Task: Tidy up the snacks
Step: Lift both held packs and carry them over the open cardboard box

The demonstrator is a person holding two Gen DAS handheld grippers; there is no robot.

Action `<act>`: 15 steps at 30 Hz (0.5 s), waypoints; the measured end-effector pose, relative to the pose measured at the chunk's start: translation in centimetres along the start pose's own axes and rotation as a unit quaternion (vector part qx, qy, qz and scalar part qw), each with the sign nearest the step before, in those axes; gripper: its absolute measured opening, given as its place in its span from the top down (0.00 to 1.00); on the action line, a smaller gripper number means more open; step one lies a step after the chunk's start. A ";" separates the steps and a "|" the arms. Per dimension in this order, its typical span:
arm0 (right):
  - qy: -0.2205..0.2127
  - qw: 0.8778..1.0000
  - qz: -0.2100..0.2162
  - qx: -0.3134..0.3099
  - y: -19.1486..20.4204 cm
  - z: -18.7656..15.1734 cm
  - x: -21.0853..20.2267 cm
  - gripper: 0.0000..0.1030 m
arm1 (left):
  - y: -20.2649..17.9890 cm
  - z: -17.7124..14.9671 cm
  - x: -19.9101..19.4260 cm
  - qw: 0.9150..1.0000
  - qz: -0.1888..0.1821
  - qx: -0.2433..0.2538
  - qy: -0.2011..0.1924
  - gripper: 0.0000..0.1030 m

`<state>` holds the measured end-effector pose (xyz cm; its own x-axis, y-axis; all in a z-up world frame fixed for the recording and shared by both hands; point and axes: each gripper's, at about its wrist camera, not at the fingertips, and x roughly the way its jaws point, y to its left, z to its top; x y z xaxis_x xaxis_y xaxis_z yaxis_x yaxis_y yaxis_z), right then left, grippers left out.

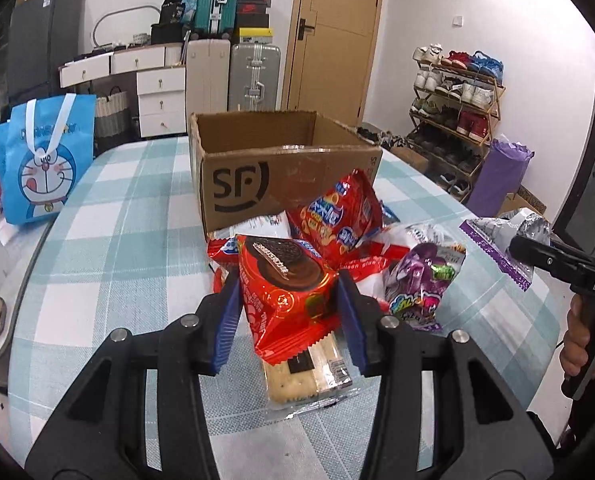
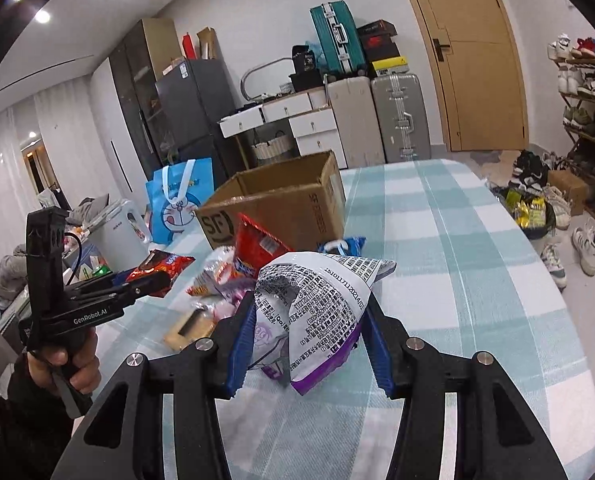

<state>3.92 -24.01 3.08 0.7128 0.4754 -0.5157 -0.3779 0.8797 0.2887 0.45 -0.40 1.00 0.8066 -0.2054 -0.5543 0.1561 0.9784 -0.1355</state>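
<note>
Holding status: two snack packets are held off the checked tablecloth (image 1: pixel 109 216), one in each gripper, with the cardboard box (image 1: pixel 257 184) standing open beyond the pile.
Left gripper (image 1: pixel 287 312): closed on the red chocolate-pie packet (image 1: pixel 285 292), which is pinched at its lower half between the blue pads (image 1: pixel 227 320), its printed face tilted up toward the box.
Right gripper (image 2: pixel 307 340): closed on the white and purple packet (image 2: pixel 317 300), crumpled between the pads, its purple seam hanging below them.
Snack pile (image 1: pixel 349 224): the remaining packets lie just in front of the box's near wall; a clear-wrapped cracker pack (image 1: pixel 305 376) lies on the cloth under the left gripper.
Risk, slip: both wrappers look slick and air-filled, so a packet could be squeezed out of the pads if it is swung quickly.
Risk, snag: the box's near wall is tall; a low carry could catch a hanging seam on the rim and pull the packet loose.
Risk, collision: the grippers are near each other, and a shared path to the box could bring them into contact.
</note>
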 end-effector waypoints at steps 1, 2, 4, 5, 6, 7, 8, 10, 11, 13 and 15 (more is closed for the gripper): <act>-0.003 1.000 0.002 -0.003 0.3 0.3 0.0 0.51 | -0.1 0.3 -0.4 1.000 0.001 0.001 -0.007 0.59; -0.006 1.000 0.006 -0.006 0.6 0.7 0.0 0.51 | -0.2 0.5 -0.8 1.000 0.002 0.002 -0.012 0.59; -0.011 1.000 0.010 -0.011 1.1 1.4 0.2 0.51 | -0.3 1.2 -1.3 1.000 0.004 0.006 -0.025 0.59; -0.013 1.000 0.012 -0.013 1.3 1.7 0.2 0.51 | -0.4 1.6 -1.5 0.999 0.006 0.007 -0.030 0.59; -0.015 1.000 0.015 -0.015 1.6 2.2 0.3 0.51 | -0.5 1.9 -1.8 0.999 0.008 0.009 -0.036 0.59; -0.017 1.000 0.016 -0.017 1.8 2.5 0.5 0.51 | -0.6 2.4 -2.0 0.999 0.010 0.010 -0.042 0.59; -0.017 1.000 0.017 -0.017 1.9 2.8 0.7 0.51 | -0.7 2.8 -2.1 0.999 0.012 0.011 -0.048 0.59; -0.018 0.999 0.021 -0.016 2.1 3.5 1.1 0.51 | -0.6 3.7 -2.5 0.998 0.016 0.009 -0.060 0.59; -0.019 0.999 0.023 -0.018 2.3 3.8 1.2 0.51 | -0.6 4.0 -2.6 0.998 0.018 0.009 -0.065 0.59; -0.022 0.999 0.024 -0.022 2.6 4.4 1.5 0.51 | -0.8 4.8 -3.2 0.997 0.020 0.013 -0.075 0.59; -0.025 0.999 0.026 -0.023 2.8 5.1 1.9 0.51 | -0.9 5.7 -3.6 0.996 0.022 0.017 -0.085 0.59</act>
<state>7.24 -20.69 7.03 0.7197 0.5198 -0.4603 -0.4405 0.8543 0.2760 0.63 -0.43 7.76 0.8972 -0.1587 -0.4120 0.1356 0.9871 -0.0851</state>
